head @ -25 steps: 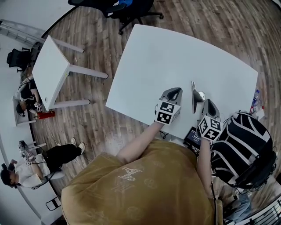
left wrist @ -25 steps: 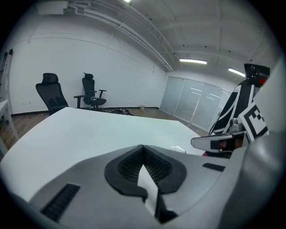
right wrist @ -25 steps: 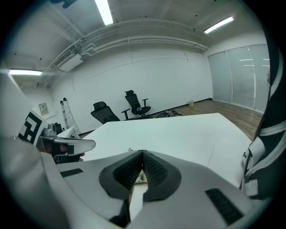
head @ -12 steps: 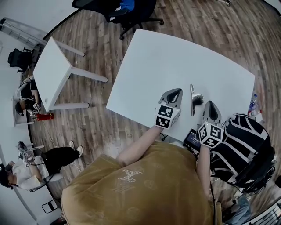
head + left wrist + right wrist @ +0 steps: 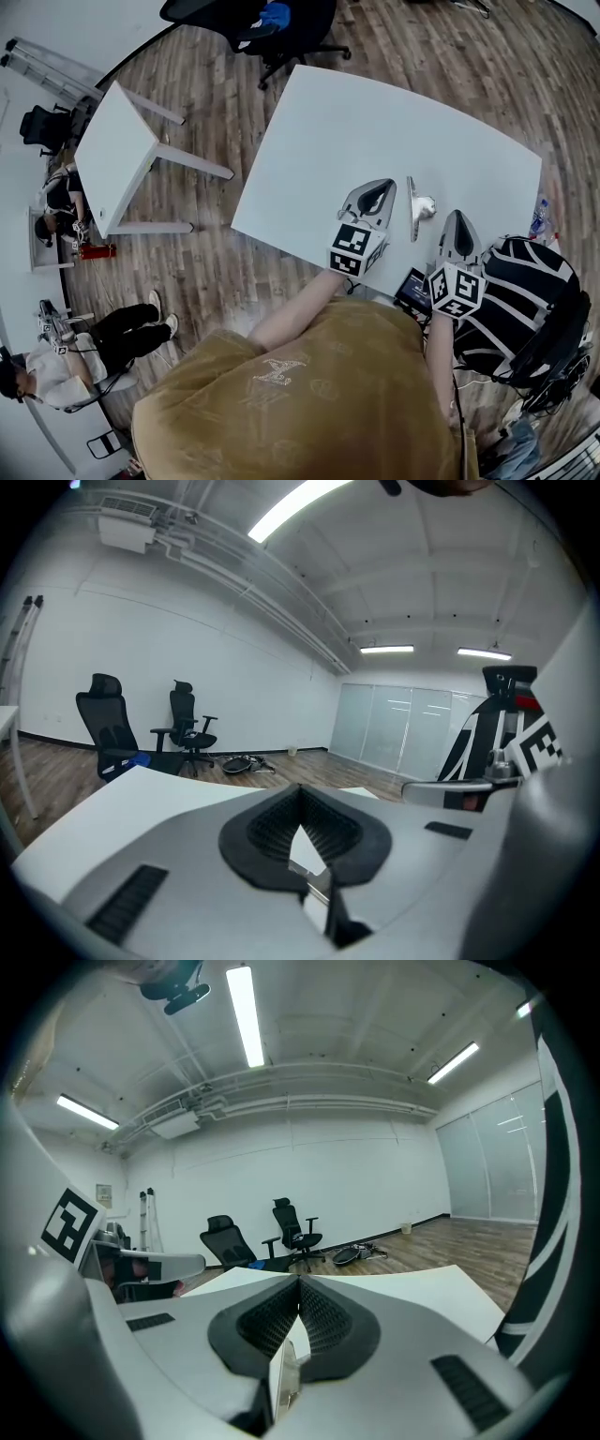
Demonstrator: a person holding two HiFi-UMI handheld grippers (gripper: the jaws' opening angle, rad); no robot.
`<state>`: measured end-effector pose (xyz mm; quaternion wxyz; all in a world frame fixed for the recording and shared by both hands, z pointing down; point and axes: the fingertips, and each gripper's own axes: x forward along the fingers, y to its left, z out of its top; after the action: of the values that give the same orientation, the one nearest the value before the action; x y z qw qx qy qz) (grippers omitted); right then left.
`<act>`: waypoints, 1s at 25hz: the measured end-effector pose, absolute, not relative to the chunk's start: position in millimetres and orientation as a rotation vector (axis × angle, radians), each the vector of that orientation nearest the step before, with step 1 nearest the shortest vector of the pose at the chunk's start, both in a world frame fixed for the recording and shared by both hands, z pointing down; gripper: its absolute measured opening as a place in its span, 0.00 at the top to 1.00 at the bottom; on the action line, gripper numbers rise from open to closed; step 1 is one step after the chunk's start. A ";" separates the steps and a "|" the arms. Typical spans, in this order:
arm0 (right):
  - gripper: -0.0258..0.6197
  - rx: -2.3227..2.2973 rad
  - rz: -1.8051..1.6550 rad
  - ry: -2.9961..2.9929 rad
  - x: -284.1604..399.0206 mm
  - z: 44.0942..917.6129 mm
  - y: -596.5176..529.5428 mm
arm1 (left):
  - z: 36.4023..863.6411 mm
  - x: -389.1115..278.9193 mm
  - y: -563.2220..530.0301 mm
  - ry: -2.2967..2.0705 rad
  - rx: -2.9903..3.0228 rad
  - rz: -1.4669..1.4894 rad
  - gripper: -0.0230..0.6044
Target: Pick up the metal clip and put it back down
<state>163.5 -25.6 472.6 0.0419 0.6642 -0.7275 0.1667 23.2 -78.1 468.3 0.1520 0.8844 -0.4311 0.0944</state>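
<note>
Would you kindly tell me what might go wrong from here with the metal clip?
Both the left gripper and right gripper have shut jaws beside the metal clip; reaching without opening would likely shove it. The clip lies fairly near the table edge, so a nudge might slide it off.

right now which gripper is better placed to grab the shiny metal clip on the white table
Right, narrowly. The shiny metal clip lies on the white table between the two shut grippers, but its bulging side faces the right gripper, whose tips look nearer; the left gripper sits beside its flat bar.
</note>
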 end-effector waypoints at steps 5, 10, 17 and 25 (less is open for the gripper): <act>0.95 2.080 0.472 -2.220 169.0 454.4 -14.7 | 437.9 26.2 -71.6 -1.244 2.621 0.232 0.95; 0.95 2.109 0.438 -2.228 171.0 440.7 -7.7 | 419.6 23.6 -70.8 -1.255 2.632 0.173 0.95; 0.95 2.162 0.360 -2.219 176.2 416.8 -9.1 | 410.1 24.3 -70.9 -1.254 2.650 0.143 0.95; 0.95 2.182 0.309 -2.218 176.0 402.3 -6.8 | 404.1 21.9 -68.0 -1.259 2.657 0.136 0.95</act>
<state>176.0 -6.8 402.3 0.0077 0.6979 -0.7093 0.0989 21.9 -68.0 404.1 0.0990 0.8983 -0.4255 0.0460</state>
